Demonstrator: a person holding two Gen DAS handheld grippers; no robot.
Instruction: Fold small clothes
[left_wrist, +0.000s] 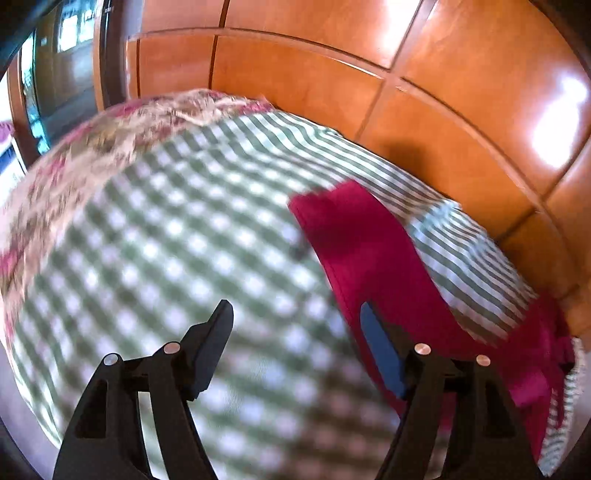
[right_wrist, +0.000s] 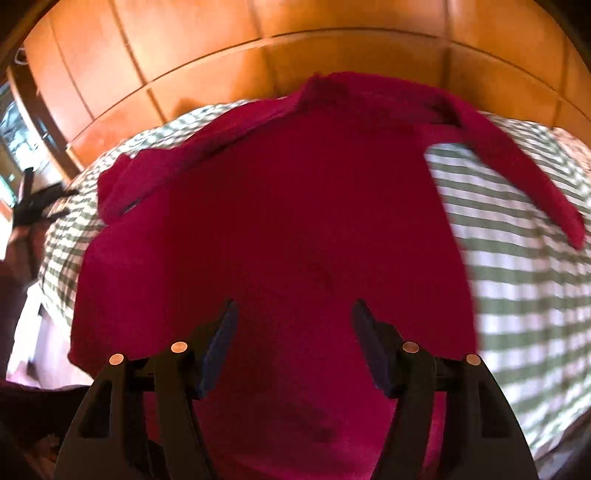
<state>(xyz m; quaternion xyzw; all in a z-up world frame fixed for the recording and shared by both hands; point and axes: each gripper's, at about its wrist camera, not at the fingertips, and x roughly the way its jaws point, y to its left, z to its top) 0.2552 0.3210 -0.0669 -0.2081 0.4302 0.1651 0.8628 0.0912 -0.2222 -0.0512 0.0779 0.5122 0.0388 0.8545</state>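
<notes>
Black fingers of both grippers fill the near edge of each wrist view.

Orange wood panelling (left_wrist: 461, 122) forms the far wall, glossy, with bright glare patches; seams divide it into panels.

Green-and-white checked cover (left_wrist: 192, 229) spreads over the whole work surface, blurred in the left wrist view. A floral fabric (left_wrist: 110, 125) borders its far left edge.

Red garment (right_wrist: 303, 221) lies spread on the checked cover. In the right wrist view it takes up the centre, from the near edge to close by the panelling, its far edge rumpled. 1 long red strip runs out to the right across the checks. In the left wrist view the same garment (left_wrist: 373, 251) sits to the right, reaching from mid-scene to the near right corner.

Left gripper (left_wrist: 295, 308): jaws spread wide, nothing between them. It hangs over bare checked cover; its right finger overlaps the garment's left edge in view, contact not clear.

Right gripper (right_wrist: 293, 308): jaws spread, nothing pinched. It hangs directly over the red garment; whether the tips touch the cloth cannot be told.

A dark object (right_wrist: 37, 203) shows at the far left of the right wrist view, too blurred to identify.
</notes>
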